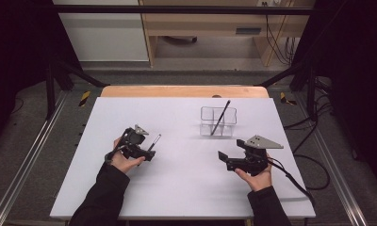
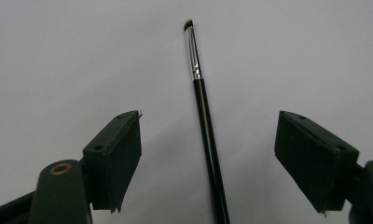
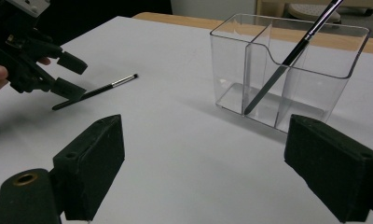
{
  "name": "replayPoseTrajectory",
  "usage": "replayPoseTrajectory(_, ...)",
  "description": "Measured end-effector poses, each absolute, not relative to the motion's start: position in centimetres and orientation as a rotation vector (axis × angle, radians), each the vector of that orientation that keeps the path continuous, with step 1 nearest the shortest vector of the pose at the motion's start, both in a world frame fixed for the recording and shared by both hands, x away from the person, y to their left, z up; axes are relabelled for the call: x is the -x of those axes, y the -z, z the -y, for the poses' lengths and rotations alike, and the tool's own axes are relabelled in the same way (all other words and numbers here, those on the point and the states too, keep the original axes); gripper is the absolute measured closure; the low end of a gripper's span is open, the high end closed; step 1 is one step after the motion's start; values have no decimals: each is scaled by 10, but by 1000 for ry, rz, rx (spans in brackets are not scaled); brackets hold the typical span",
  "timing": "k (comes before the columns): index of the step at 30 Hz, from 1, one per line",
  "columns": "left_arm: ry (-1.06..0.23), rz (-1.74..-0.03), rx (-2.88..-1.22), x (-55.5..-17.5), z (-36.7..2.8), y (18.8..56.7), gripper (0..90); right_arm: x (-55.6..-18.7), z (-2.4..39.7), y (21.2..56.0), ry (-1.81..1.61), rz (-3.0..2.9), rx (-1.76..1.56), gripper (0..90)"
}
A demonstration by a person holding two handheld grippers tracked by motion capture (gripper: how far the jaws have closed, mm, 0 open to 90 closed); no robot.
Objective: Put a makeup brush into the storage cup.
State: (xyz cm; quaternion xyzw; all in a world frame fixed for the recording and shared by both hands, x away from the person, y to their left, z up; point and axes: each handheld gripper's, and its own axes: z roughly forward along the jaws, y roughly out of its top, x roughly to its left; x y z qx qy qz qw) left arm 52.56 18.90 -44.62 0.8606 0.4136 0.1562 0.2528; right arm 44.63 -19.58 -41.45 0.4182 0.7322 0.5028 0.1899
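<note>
On the white table [image 1: 177,188], the left gripper [image 1: 146,149] sits at about eight o'clock, over a makeup brush [image 1: 154,141]. The right gripper [image 1: 226,159] rests near four o'clock. At one o'clock, a clear organizer [image 1: 218,121] holds another brush [image 1: 221,117], leaning.

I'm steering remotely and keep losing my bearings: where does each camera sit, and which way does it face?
High view: above the person's side, looking forward and down on the white table; both forearms, left gripper and right gripper show.
Left gripper view: rides that gripper, looking down between open jaws at the thin black makeup brush lying on the table.
Right gripper view: looks level across the table at the clear two-compartment plastic holder, with a second black brush leaning inside.
Shared: the lying brush and the left gripper also appear in the right gripper view.
</note>
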Motion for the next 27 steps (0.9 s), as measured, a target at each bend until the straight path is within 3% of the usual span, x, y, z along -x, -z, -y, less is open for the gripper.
replayPoseTrajectory(7, -375, -1146, -2360, -532, -188, 454, 326, -447, 194, 416, -1408, -2066, -1179, 124)
replayPoseTrajectory(14, -319, -1162, -2370, -535, -187, 457, 485, -447, 194, 416, -1403, -2072, -1180, 125)
replayPoseTrajectory(27, -307, -1164, -2411, -533, -178, 455, 683, -447, 194, 417, -1403, -2073, -1180, 125)
